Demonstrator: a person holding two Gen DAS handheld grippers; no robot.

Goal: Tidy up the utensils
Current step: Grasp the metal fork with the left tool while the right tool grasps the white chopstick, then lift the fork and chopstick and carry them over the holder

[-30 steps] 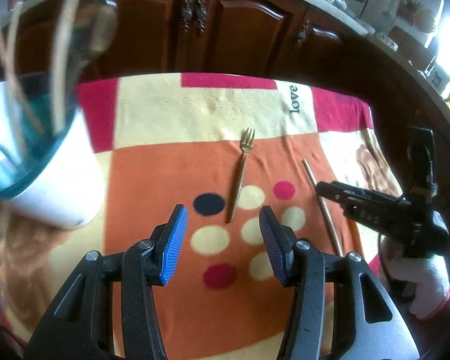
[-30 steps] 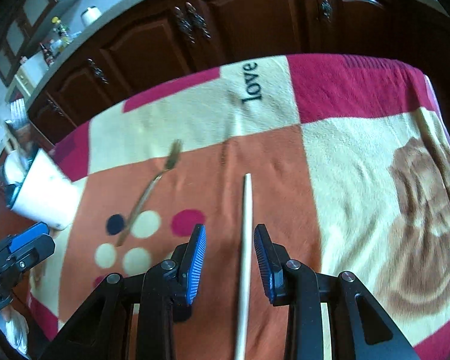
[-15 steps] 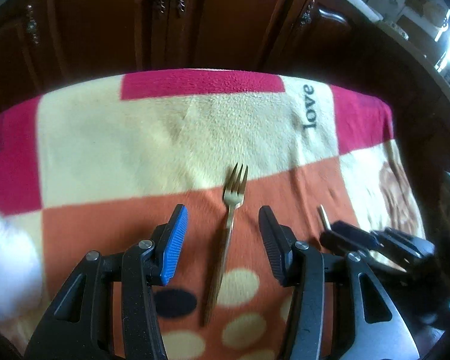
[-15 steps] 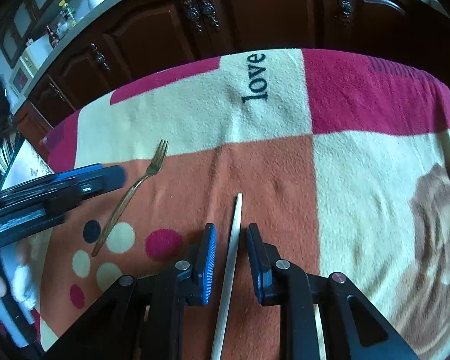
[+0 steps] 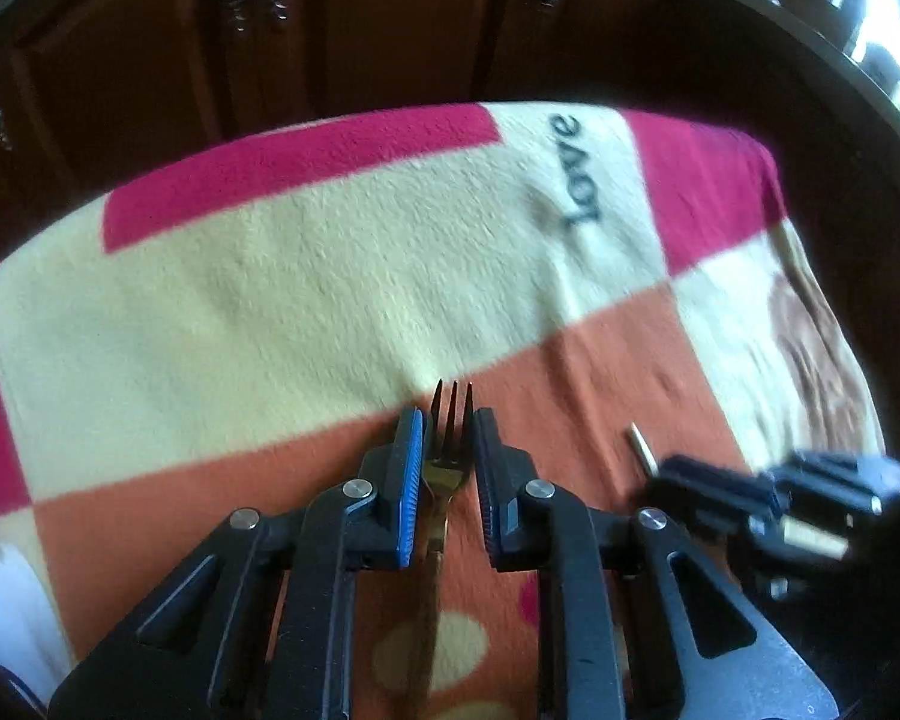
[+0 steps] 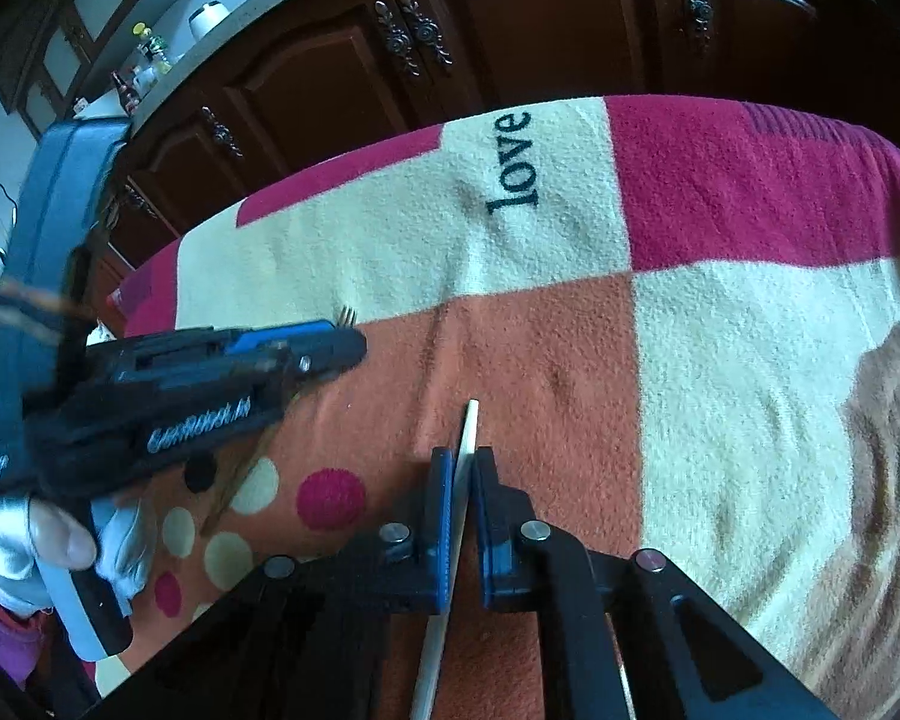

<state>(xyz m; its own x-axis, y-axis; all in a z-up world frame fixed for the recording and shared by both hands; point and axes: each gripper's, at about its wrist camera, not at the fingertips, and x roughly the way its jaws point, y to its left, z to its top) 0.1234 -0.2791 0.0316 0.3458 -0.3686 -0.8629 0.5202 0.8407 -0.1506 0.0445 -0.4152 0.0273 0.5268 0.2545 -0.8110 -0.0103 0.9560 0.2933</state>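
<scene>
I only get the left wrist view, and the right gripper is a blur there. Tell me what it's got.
Observer: The right gripper is shut on a pale chopstick, gripped near its far end.
Operator: Say where the tip is.
Observer: It pokes out beyond the gripper, over the blanket's orange square.
Operator: Now report what's holding my left gripper.
Observer: A white-gloved hand holds the left gripper; its jaws are closing with the fork between them.
</scene>
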